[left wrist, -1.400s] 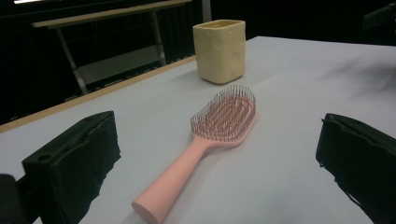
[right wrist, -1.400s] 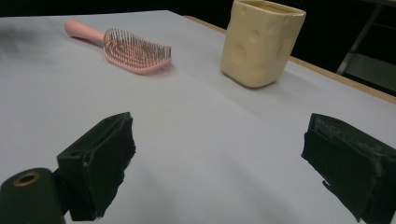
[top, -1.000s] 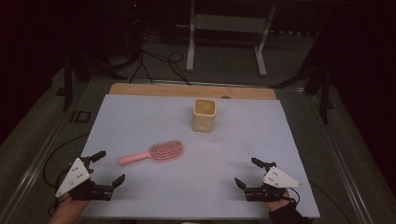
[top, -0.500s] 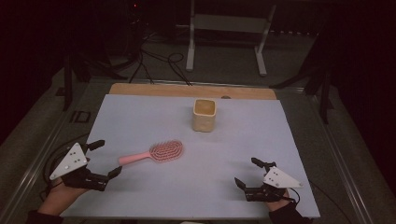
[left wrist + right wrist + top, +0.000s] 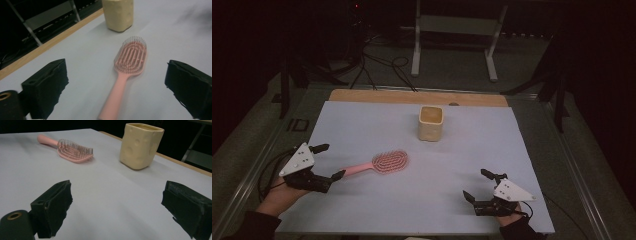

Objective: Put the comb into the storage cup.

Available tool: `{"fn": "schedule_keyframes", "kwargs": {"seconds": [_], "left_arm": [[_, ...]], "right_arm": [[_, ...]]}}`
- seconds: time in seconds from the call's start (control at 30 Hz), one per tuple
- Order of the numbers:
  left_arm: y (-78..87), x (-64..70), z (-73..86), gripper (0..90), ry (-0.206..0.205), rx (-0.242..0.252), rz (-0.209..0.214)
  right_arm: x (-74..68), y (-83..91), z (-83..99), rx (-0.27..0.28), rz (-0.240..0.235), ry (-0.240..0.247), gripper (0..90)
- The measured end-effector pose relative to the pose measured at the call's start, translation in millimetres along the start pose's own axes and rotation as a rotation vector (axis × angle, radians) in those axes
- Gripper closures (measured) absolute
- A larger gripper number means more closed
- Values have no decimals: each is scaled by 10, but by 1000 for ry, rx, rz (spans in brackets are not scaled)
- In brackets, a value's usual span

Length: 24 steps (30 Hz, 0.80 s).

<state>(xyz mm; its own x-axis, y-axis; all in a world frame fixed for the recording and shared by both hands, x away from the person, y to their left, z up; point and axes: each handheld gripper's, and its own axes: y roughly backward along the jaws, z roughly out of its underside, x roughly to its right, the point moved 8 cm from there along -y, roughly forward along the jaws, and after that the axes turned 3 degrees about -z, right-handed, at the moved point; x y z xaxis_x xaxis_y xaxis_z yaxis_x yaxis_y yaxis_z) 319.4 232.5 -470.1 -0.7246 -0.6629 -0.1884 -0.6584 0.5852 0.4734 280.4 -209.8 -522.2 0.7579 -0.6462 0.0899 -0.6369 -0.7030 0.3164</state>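
Centrally, a pink hairbrush (image 5: 379, 163) lies flat on the pale sheet (image 5: 512, 145) that covers the table, bristles facing up, with its handle pointing toward the left gripper (image 5: 328, 161). The left gripper's jaws are spread wide, one on either side of the handle's end, and neither jaw touches the brush; in the left gripper view the hairbrush (image 5: 128, 67) lies between the two black jaws. A cream, square-sided cup (image 5: 431, 122) stands upright beyond the brush head, apart from it, toward the far edge of the sheet. The right gripper (image 5: 478, 185) rests at the near right of the sheet, well apart from both objects, jaws also spread wide and holding nothing. A wooden strip (image 5: 412, 96) borders the sheet's far edge.
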Motion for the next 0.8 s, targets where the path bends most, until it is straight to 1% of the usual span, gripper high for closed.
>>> {"fn": "schedule_keyframes", "kwargs": {"seconds": [0.1,0.13,0.17,0.23,0.3,0.33,0.37,0.4,0.43,0.53,0.6,0.63,0.73,0.8], "left_arm": [[-40,-38,30,136,0,-8,-4],[-56,-47,42,152,4,-13,2],[-70,-67,59,165,2,-22,-6],[-95,-105,88,220,20,-29,-14],[-120,-134,119,274,40,-26,-17],[-135,-148,138,294,48,-27,-23],[-152,-157,159,310,61,-30,-20],[-170,-162,180,340,65,-34,-23],[-189,-169,205,353,67,-44,-25],[-233,-181,261,442,81,-64,-27],[-249,-204,295,506,89,-86,-42],[-257,-215,306,535,102,-88,-42],[-280,-252,350,586,125,-104,-50],[-305,-264,387,635,131,-121,-45]], "right_arm": [[-4,1,-6,4,1,0,85],[-5,1,-6,4,0,0,85],[-6,1,-6,3,0,1,85],[-10,1,-7,3,-1,3,85],[-10,1,-8,3,-1,6,85],[-8,-1,-7,3,-1,7,85],[-7,-1,-4,1,-1,6,85],[-6,-1,-4,2,0,5,85],[-6,-1,-6,3,0,5,85],[-9,0,-7,2,0,6,85],[-9,-1,-7,2,0,8,85],[-9,-1,-8,3,-1,8,85],[-12,-1,-7,3,-2,7,85],[-14,-2,-9,3,-3,6,85]]}}
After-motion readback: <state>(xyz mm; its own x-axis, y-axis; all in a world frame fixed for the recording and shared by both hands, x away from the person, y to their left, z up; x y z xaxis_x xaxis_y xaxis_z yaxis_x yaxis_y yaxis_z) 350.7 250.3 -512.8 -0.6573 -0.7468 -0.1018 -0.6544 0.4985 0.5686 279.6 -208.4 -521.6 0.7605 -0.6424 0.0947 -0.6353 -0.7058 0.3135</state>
